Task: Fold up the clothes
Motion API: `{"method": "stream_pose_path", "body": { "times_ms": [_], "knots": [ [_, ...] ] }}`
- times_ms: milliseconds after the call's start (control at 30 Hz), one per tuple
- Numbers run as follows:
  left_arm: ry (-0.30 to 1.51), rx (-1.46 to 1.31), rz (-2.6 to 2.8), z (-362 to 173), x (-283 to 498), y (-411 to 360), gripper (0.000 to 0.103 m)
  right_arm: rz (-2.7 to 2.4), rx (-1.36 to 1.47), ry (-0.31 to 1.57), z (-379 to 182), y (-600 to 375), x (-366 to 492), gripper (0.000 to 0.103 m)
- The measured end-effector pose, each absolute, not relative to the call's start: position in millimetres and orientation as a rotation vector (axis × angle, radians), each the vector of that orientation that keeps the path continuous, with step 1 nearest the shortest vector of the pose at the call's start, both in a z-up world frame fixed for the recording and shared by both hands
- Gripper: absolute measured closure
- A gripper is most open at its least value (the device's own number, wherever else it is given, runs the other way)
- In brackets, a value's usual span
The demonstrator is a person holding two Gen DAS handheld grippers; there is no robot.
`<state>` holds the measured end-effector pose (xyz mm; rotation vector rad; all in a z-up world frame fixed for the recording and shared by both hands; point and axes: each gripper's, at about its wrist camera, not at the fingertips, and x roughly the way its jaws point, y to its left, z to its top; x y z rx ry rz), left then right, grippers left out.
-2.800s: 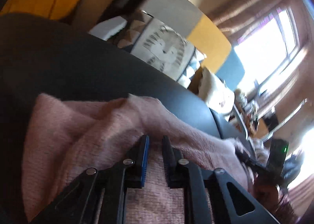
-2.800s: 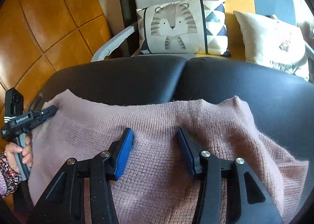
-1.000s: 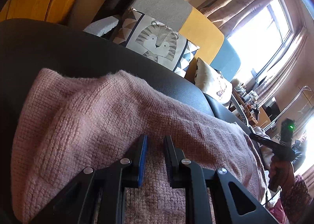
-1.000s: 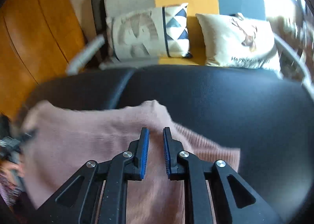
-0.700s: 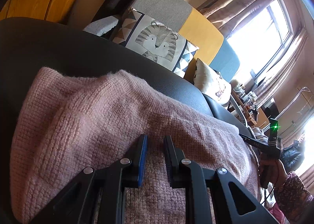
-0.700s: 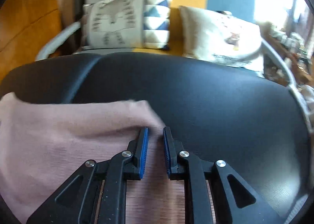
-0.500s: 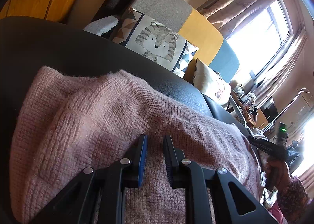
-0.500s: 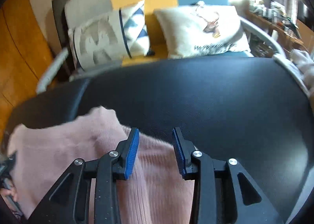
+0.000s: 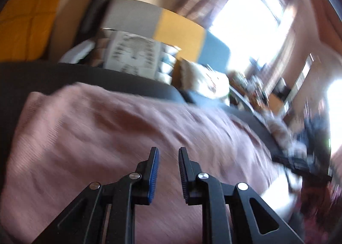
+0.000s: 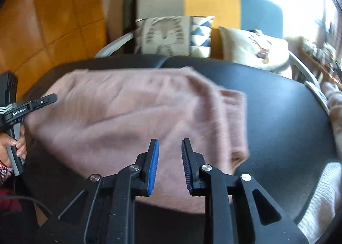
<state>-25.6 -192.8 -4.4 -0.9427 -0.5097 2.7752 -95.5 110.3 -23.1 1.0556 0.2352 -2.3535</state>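
The pink knit sweater point(image 10: 136, 116) lies doubled on the black surface point(image 10: 277, 111); both the left gripper point(image 9: 167, 169) and the right gripper point(image 10: 170, 162) hover over it, jaws narrowly parted and empty, likely poised to smooth it.

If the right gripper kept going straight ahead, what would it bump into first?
Most likely the pink sweater. The right gripper is open and points across the knit lying on the black table. Depth is hard to judge, so it might skim just above the fabric.
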Motion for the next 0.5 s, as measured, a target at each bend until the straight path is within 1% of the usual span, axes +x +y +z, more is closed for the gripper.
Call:
{"method": "stream_pose_path", "body": {
  "times_ms": [67,133,167,200,500],
  "knots": [
    [-0.391,-1.024,2.757,-11.9,-20.7,-173.5,0.085,-2.353,1.108,0.297,-34.8,107.3,-90.5,0.079],
    [-0.334,-1.127,2.776,-20.5,-17.0,-169.2,0.085,-2.358,1.167,0.368,-46.0,107.8,-83.4,0.079],
    [-0.337,-1.131,2.788,-22.5,-13.1,-172.5,0.085,-2.367,1.184,0.392,-50.5,113.1,-79.8,0.080],
    [-0.341,-1.134,2.801,-24.5,-9.2,-175.8,0.085,-2.384,1.198,0.375,-51.5,121.2,-76.7,0.083],
    [-0.400,-1.134,2.850,-34.4,8.8,-194.7,0.085,-2.476,1.213,0.257,-53.3,145.3,-65.3,0.082]
  ]
}}
